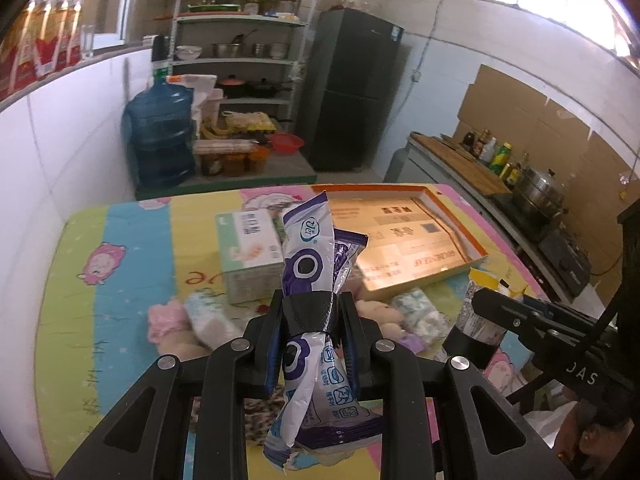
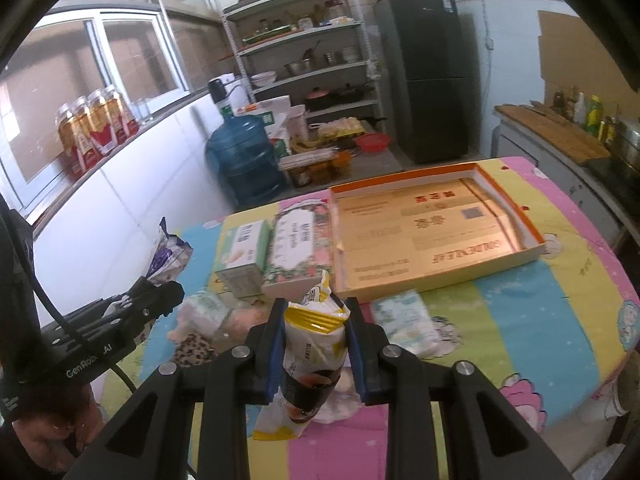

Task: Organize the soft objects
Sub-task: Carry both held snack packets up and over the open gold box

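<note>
Left wrist view shows the left gripper (image 1: 310, 316) clamped on a purple-and-white packet (image 1: 310, 264) at frame centre, the right gripper (image 2: 316, 328) likewise pinching a yellow packet (image 2: 310, 344) — apparently mid-carry — next likely lowering both into the open box (image 2: 436, 240) upper right.

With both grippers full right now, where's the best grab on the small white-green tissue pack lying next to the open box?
Grip the tissue pack across its narrow width at mid-length, from above. It lies flat on the striped mat, soft and squashy, its long sides clear; the shallow open box crowds its far end. The right gripper would first need to release its yellow snack bag.
</note>
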`<move>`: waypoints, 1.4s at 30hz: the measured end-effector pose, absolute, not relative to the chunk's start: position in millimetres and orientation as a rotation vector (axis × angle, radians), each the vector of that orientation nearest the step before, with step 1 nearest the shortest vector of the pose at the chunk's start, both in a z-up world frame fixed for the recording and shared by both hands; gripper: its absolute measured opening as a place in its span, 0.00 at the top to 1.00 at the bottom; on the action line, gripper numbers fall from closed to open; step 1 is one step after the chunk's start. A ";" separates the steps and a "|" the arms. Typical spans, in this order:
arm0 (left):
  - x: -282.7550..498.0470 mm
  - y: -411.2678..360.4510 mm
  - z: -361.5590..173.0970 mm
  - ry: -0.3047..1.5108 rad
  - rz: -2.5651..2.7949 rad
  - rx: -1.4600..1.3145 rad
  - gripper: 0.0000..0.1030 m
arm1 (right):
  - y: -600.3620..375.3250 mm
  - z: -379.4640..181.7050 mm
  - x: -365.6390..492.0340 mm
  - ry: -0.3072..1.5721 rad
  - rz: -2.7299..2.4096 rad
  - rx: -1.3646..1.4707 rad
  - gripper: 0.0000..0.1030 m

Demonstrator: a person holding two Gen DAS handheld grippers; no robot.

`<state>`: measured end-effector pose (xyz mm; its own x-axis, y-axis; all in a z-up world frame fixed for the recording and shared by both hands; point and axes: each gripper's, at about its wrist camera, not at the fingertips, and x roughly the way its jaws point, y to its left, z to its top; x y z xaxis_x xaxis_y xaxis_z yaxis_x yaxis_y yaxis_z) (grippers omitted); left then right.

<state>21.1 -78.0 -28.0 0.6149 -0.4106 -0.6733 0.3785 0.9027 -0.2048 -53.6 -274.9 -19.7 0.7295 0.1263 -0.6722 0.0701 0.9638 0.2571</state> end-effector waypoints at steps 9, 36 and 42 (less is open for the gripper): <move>27.1 -125.8 -27.6 0.800 -0.503 -0.020 0.75 | -316.3 -17.9 -59.2 0.755 -0.025 0.291 0.72; 83.0 -240.0 -36.1 0.829 -0.468 -0.001 0.75 | -436.0 -19.7 3.0 0.749 -0.015 0.307 0.72; 100.9 -258.5 -56.2 0.857 -0.418 -0.018 0.75 | -454.6 -33.1 36.4 0.775 0.025 0.288 0.72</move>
<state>100.9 -258.5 -56.2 0.5791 -0.3643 -0.7294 0.3503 0.9190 -0.1809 36.4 -454.6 -33.1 0.7163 0.1279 -0.6859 0.0830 0.9604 0.2658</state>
